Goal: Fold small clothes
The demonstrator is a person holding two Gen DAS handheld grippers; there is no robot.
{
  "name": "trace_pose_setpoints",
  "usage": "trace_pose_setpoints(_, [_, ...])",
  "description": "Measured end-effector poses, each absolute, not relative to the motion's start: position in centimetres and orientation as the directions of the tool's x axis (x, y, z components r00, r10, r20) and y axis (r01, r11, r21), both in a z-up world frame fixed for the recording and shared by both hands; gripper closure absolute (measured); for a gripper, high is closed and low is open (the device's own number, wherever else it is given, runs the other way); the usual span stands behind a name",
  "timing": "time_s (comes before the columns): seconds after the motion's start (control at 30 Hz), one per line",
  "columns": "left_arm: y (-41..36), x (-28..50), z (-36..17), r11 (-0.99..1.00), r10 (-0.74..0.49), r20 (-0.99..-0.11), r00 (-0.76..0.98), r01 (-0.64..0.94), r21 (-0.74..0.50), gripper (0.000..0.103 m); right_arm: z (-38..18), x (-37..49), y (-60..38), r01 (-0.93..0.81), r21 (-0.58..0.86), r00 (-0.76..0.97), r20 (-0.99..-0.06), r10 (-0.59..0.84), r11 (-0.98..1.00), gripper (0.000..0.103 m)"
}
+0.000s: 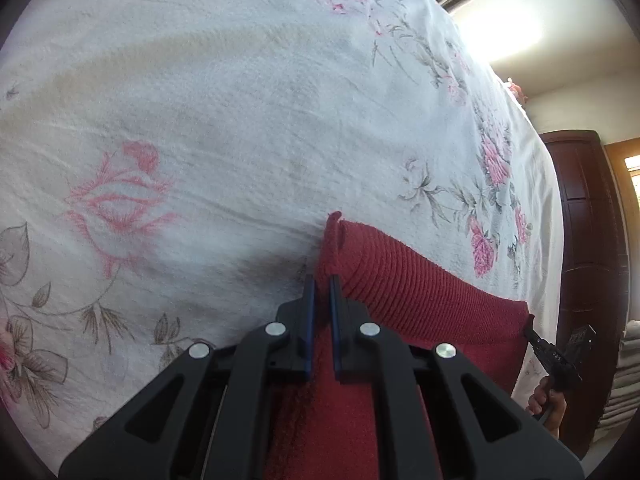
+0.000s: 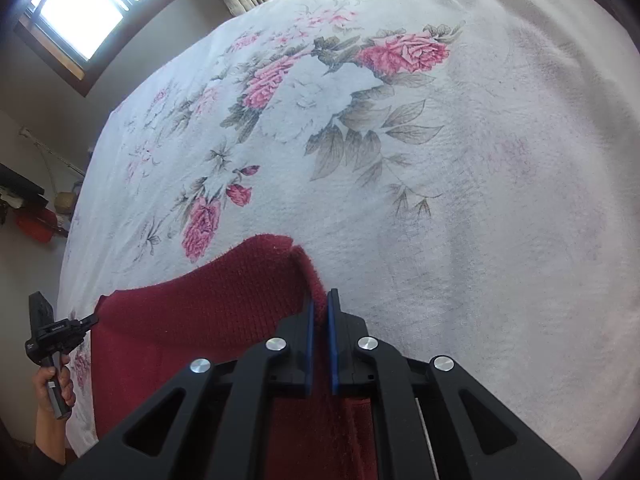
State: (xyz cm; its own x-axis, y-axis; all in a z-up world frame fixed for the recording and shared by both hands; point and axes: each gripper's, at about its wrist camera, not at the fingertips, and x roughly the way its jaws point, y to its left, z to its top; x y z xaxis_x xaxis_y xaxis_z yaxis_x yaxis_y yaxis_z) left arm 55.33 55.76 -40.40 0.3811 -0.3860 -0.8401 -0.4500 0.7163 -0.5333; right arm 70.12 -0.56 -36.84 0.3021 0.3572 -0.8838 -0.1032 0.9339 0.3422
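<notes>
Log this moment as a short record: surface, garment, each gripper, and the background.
surface: white floral bedsheet
garment: dark red knitted cloth, held stretched between the two grippers above the sheet
left gripper: shut on one edge of the cloth
right gripper: shut on the opposite edge
background: window in the right wrist view, dark wooden cabinet in the left wrist view

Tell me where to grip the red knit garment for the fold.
Grip the red knit garment at its two end edges, as now: left tool and right tool each pinch one, entering from the near side, so the cloth spans between them.
</notes>
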Motion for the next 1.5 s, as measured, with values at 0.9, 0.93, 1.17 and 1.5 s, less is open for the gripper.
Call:
trace_pose_setpoints(0.9, [49.4,50.9,-36.2,0.660,-0.627,-0.653,0.425,-0.154,-0.735,0.071,-38.6,64.9,-2.0,-0.101,0.659,0.188,-0.723,0.664,0.746,0.099])
trace_pose_setpoints(0.93, [48.3,50.2,-35.8,0.662,-0.647,-0.639,0.415,-0.111,-0.742,0.070,-38.6,64.0,-1.3,-0.120,0.672,0.162,-0.713,0.682,0.731,0.099])
trace_pose_setpoints(1.17, [49.3,47.1,-41.6,0.721,-0.558,-0.759,0.337,-0.256,-0.644,0.102,-42.9,61.9,-0.7,-0.064,0.674,0.067,-0.733,0.677,0.736,0.103])
trace_pose_setpoints(1.5, [44.4,36.4,-40.0,0.733,-0.620,-0.722,0.309,-0.103,-0.673,0.078,-41.9,52.0,0.5,-0.164,0.698,0.003,-0.707,0.708,0.698,0.100])
